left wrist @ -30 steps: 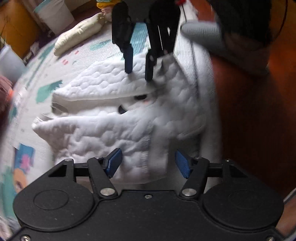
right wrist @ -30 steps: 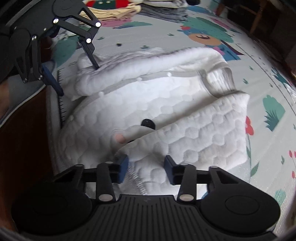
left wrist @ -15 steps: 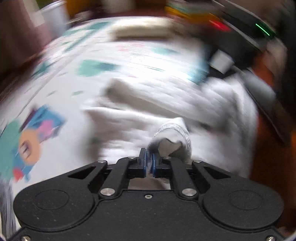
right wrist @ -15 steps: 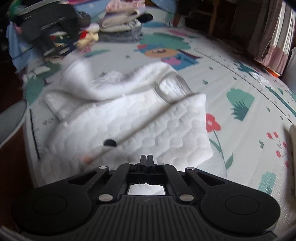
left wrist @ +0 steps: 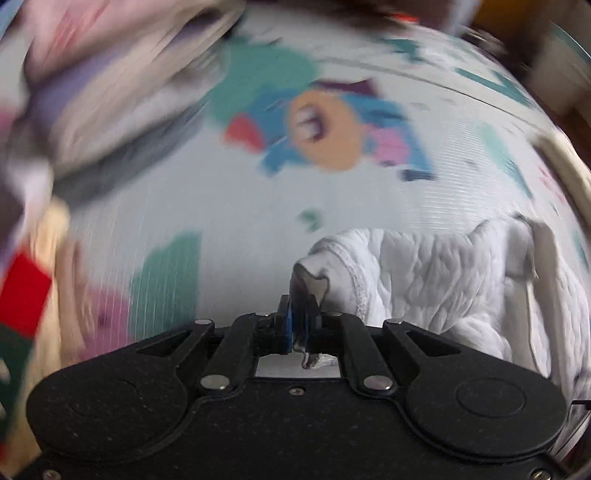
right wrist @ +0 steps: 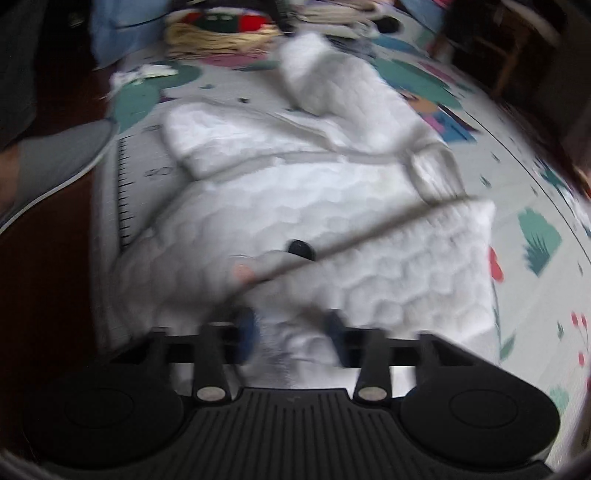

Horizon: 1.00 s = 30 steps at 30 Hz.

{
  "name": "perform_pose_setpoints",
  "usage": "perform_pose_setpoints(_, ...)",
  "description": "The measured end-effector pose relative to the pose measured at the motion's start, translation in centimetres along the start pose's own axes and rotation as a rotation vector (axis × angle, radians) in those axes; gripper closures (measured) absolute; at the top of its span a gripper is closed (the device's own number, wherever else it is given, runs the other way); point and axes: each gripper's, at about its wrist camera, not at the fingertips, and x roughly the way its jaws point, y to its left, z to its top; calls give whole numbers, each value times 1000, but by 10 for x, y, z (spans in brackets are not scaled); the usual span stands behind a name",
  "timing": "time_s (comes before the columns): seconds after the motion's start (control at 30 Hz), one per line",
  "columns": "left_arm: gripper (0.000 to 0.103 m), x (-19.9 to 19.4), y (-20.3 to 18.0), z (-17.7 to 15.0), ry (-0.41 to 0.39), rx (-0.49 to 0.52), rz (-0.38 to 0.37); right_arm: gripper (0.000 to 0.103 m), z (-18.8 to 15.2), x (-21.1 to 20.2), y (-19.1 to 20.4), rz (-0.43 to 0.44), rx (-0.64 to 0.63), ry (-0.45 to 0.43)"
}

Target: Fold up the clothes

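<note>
Honestly most of the left wrist view is smeared. The stacked fabrics top left are just streaks of pink, purple and grey, can't tell what they are. The cartoon print on the play mat is blurred too. The white quilted garment runs off the right edge. In the right wrist view the right tool has its blue pads ghosted mid-opening, and the far pile by the top edge is mush.
</note>
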Motion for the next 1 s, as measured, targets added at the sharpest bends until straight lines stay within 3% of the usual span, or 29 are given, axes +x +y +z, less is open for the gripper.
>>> perform_pose_setpoints(0.07,98,8,11,0,13,-69,26,100,-1,1,-14,-5,64,-1)
perform_pose_setpoints(0.17,88,15,20,3,37,-139,50,101,-2,-3,-33,-15,152,-24)
perform_pose_setpoints(0.23,77,13,17,3,27,-124,77,101,-3,-6,-42,-36,193,-41)
perform_pose_setpoints(0.33,69,6,9,3,-9,-78,115,100,-2,-11,-41,-10,150,-76)
perform_pose_setpoints(0.37,68,2,5,3,-27,-54,129,95,-2,-15,-36,-2,114,-99)
perform_pose_setpoints(0.43,62,-2,-6,2,-58,9,129,66,-1,-19,-24,42,40,-99)
perform_pose_setpoints(0.47,62,-4,-13,2,-70,46,118,39,-1,-18,-13,48,-21,-85)
perform_pose_setpoints(0.5,61,-6,-22,0,-76,85,103,33,-3,-18,-3,45,-83,-77)
perform_pose_setpoints(0.57,60,-6,-40,-3,-79,146,74,37,-6,-12,13,35,-170,-40)
perform_pose_setpoints(0.67,58,-3,-65,-7,-62,218,-2,40,-6,4,21,13,-201,24)
perform_pose_setpoints(0.7,57,-2,-75,-10,-57,251,-26,49,-6,9,20,14,-191,40)
perform_pose_setpoints(0.73,57,-1,-83,-13,-52,288,-46,54,-6,11,15,35,-155,40)
perform_pose_setpoints(0.8,57,1,-100,-18,-43,362,-82,83,-5,8,4,62,-75,23)
perform_pose_setpoints(0.93,56,5,-120,-31,-21,474,-105,88,-1,-5,-23,44,75,-46)
perform_pose_setpoints(1.0,57,7,-122,-35,-8,484,-113,89,-2,-16,-48,34,231,-106)
